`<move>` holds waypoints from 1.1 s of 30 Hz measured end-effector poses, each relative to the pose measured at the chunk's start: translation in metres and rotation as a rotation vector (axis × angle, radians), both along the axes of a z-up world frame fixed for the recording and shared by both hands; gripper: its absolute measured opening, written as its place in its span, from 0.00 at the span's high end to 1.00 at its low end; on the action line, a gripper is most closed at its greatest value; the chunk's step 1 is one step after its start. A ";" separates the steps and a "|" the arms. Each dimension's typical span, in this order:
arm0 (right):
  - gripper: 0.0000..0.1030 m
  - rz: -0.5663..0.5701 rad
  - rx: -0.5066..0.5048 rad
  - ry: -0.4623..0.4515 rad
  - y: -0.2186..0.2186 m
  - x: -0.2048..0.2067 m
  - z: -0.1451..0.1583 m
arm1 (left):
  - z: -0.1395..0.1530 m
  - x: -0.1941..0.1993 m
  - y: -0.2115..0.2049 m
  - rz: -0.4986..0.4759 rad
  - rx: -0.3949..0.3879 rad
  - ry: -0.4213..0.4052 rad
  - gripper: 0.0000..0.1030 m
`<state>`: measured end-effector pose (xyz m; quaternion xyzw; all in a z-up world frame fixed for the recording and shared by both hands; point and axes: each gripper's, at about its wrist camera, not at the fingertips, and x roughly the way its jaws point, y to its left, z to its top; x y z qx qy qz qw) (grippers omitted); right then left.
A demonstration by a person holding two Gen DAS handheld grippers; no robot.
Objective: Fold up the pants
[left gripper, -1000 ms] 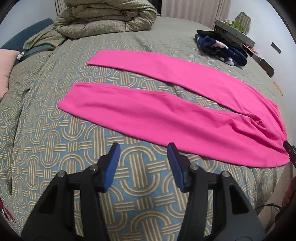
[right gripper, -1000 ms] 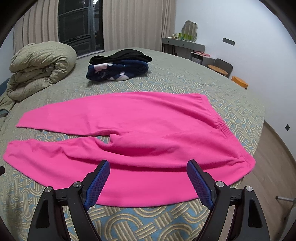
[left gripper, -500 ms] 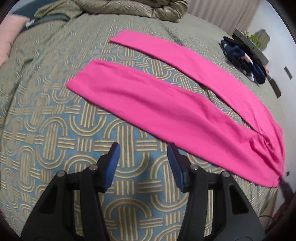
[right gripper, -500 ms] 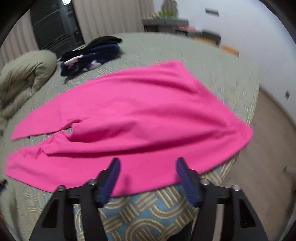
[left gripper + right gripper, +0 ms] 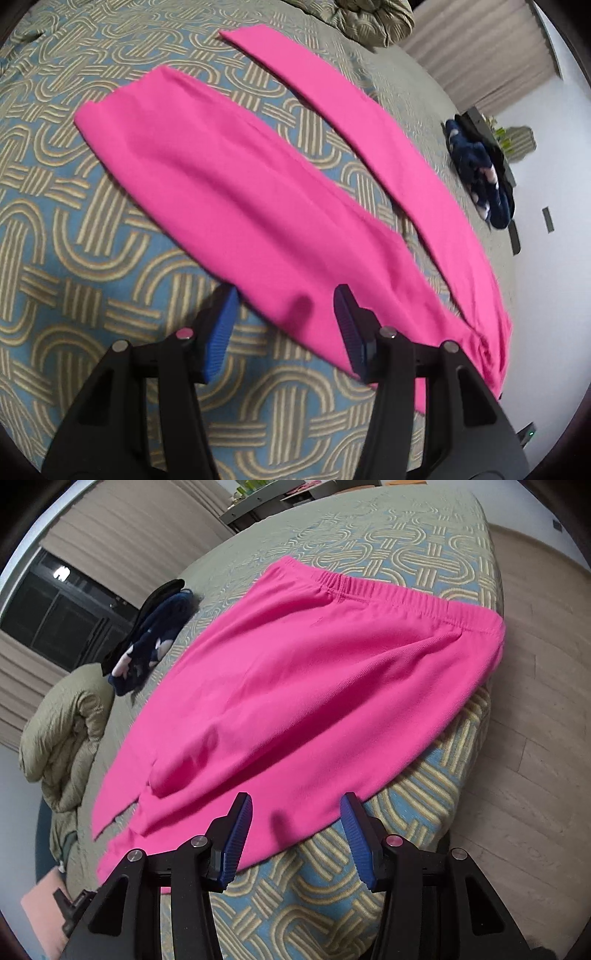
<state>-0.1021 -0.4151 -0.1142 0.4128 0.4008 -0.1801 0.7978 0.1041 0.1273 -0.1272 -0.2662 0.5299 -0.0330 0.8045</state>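
Note:
Bright pink pants [image 5: 258, 206] lie flat on the patterned bed cover [image 5: 74, 258], their legs spread apart. My left gripper [image 5: 286, 314] hovers low over the near leg's side edge, open, with pink cloth showing between its blue pads [image 5: 221, 332], which do not press it. In the right wrist view the pants' hip part [image 5: 314, 683] and elastic waistband [image 5: 388, 594] fill the middle. My right gripper [image 5: 295, 827] is open just above the near edge of the cloth, at the bed's side. Its pads [image 5: 356, 834] stand apart on either side of the fabric.
A dark blue and black pile of clothes [image 5: 155, 638] lies beyond the pants. A rolled olive duvet [image 5: 70, 731] sits at the far end. The bed edge drops to a wooden floor [image 5: 535, 738]. Curtains [image 5: 480, 55] and a shelf stand behind.
Both grippers have come down and forward onto the near edge of the pants while rolling, so both views tilt. The right jaws have narrowed from wide to about half; the left jaws kept their gap.

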 end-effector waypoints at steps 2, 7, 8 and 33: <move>0.51 -0.010 0.005 -0.019 -0.003 0.005 0.000 | -0.001 0.005 0.001 0.010 -0.019 -0.003 0.47; 0.66 -0.060 0.041 -0.079 -0.010 0.011 -0.005 | -0.004 0.017 0.007 0.071 -0.062 -0.020 0.70; 0.88 -0.061 0.060 -0.088 -0.012 0.012 -0.007 | -0.006 0.018 0.011 0.081 -0.060 -0.016 0.77; 0.37 -0.113 0.202 -0.087 -0.022 -0.004 -0.007 | 0.002 0.014 0.011 0.142 -0.012 -0.009 0.37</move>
